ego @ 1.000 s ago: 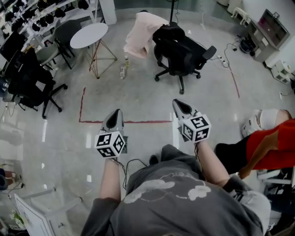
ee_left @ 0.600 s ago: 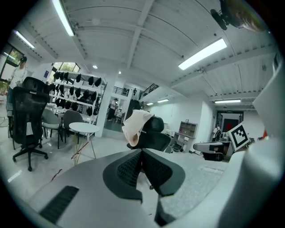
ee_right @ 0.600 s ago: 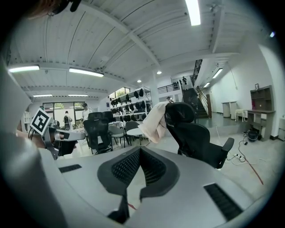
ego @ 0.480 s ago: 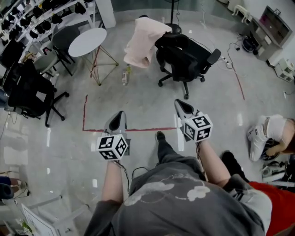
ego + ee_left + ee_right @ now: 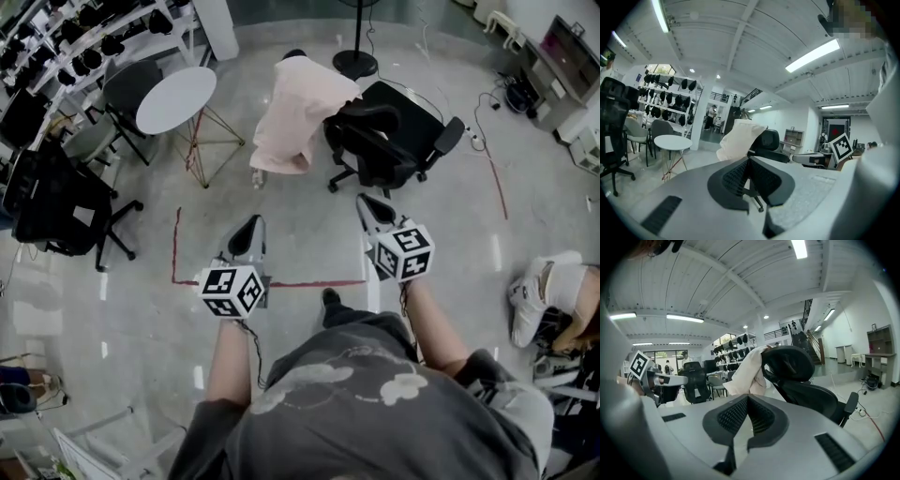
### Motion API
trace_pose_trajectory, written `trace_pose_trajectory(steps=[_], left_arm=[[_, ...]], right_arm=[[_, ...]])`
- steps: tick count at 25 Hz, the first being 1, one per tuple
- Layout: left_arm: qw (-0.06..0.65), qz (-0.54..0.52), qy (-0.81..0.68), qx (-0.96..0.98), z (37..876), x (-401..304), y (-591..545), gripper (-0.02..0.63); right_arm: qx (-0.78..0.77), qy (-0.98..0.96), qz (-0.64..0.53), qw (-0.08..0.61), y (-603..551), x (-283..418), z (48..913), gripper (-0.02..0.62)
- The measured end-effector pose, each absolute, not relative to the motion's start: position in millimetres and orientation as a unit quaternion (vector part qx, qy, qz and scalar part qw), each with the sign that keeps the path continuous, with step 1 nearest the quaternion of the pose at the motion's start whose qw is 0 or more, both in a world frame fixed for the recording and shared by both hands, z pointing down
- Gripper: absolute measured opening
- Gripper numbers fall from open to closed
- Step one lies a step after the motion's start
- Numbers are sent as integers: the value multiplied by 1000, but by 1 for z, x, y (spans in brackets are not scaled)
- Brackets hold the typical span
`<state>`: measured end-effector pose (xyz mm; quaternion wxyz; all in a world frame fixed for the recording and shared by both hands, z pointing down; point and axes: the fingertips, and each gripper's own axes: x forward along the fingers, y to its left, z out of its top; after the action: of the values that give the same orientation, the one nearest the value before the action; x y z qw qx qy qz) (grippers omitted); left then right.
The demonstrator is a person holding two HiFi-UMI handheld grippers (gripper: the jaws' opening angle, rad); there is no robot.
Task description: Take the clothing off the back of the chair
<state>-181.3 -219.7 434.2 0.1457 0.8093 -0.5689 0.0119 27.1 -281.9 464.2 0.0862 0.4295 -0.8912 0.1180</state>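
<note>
Arms stretched out front, side by side
Left tool (image 5: 250, 228) and right tool (image 5: 369, 204) both closed, empty, facing the clothing (image 5: 298, 117) on the chair (image 5: 401, 141).

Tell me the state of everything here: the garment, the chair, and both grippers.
Pink garment: draped over the chair's back, untouched.
Black chair: upright on its wheels.
Left gripper: jaws shut, empty, short of the chair.
Right gripper: jaws shut, empty, short of the chair.

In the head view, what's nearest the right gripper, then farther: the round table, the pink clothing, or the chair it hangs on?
1. Chair, straight ahead.
2. Clothing, draped on the chair's back, to its left.
3. Table, far left.
</note>
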Motion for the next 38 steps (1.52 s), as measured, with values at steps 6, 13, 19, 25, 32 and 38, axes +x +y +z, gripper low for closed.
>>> trace_pose_trajectory(steps=[6,13,19,25,32,38], left_arm=[[132,18,-561,817,426,-170,-279,78],[108,29,-562,820,424,-159,-339,262],[102,54,-566,817,431,-151,-388,381],[78,105,-549,825,435,-137,-425,446],[68,162,-535,827,451,-132,-463,495],[53,199,-513,833,464,-126,-481,500]], right_arm=[[417,-898,116,85,-331,23,462,-8],[409,-903,111,77,-381,26,460,-8],[398,-907,118,75,-406,26,467,-8],[393,-909,119,77,-424,25,462,-8],[396,-906,119,85,-437,26,464,-8],[410,-900,118,82,-445,28,466,-8]])
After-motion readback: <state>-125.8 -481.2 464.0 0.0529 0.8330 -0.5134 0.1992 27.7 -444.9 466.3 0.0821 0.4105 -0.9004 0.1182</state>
